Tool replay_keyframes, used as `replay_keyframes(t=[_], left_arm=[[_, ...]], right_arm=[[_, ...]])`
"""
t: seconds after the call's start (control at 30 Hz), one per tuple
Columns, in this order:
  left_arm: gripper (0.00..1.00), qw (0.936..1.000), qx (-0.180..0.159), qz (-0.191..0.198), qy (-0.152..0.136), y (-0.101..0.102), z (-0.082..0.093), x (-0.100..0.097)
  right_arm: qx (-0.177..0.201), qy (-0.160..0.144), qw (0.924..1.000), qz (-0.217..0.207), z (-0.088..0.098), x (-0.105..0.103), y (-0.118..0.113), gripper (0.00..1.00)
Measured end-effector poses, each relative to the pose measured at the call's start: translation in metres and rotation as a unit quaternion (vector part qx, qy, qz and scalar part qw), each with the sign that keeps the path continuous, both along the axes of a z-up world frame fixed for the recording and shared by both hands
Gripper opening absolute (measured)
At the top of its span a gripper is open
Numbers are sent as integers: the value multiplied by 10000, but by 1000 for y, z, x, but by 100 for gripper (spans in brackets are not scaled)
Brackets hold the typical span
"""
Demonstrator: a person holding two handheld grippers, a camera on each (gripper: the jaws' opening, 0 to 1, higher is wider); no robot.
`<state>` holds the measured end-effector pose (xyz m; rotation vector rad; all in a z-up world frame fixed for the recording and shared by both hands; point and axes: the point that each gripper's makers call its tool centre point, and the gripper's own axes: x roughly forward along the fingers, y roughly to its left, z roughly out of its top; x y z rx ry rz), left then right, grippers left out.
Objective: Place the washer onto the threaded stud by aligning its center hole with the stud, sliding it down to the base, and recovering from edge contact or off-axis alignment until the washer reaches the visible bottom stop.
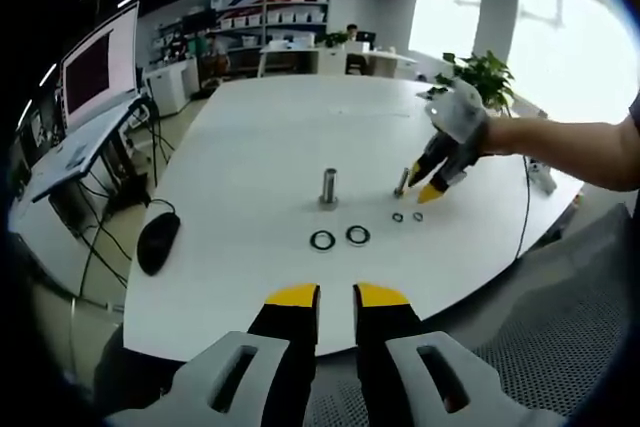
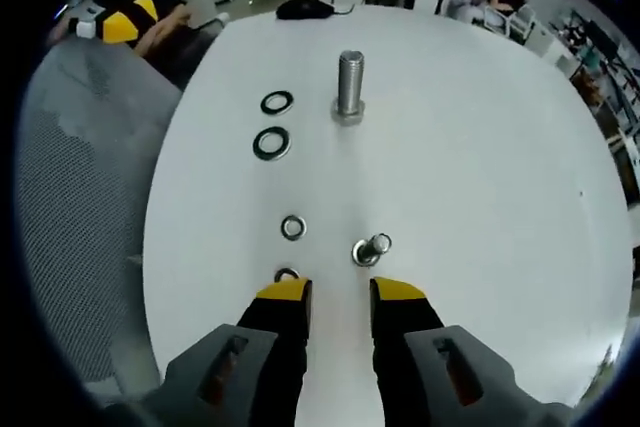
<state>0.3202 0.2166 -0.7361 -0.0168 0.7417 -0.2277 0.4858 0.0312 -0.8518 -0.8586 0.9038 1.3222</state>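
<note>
While right gripper (image 2: 338, 293) hovers jaws spread, empty, by small threaded stud (image 2: 372, 247), washer (image 2: 293, 227) lies flat on bench (image 2: 480, 147); thin washer may skid when pinched. Left gripper (image 1: 336, 296) spread, idle.

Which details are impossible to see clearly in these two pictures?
- Small washer, right gripper view: partly hidden behind the right gripper tip.
- Small stud, left gripper view: too small to show threads or base.
- Right gripper, left gripper view: jaw gap too small to judge.
- Mouse, right gripper view: blurred near the edge.
</note>
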Motion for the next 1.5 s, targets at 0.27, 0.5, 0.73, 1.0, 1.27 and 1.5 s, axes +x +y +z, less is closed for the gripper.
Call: replay_keyframes(t=[0.27, 0.5, 0.73, 1.0, 1.27, 1.5], left_arm=[[11, 10000, 1, -8, -1, 0, 0, 0], [11, 9999, -48, 36, -108, 0, 4, 2], [11, 10000, -7, -21, -19, -1, 0, 0], [11, 10000, -7, -43, -25, -1, 1, 0], [11, 10000, -11, -47, -40, -1, 1, 0], [11, 10000, -18, -29, -62, -1, 2, 1]], right_arm=[[115, 282, 9995, -107, -7, -19, -3, 25], [135, 405, 9991, -29, -11, -32, -1, 25], [188, 352, 9992, 49, -14, -37, 4, 25], [235, 20, 9991, 353, -16, -36, 4, 17], [253, -53, 9992, 293, -14, -35, 4, 13], [180, -30, 9992, 356, -13, -34, 1, 13]])
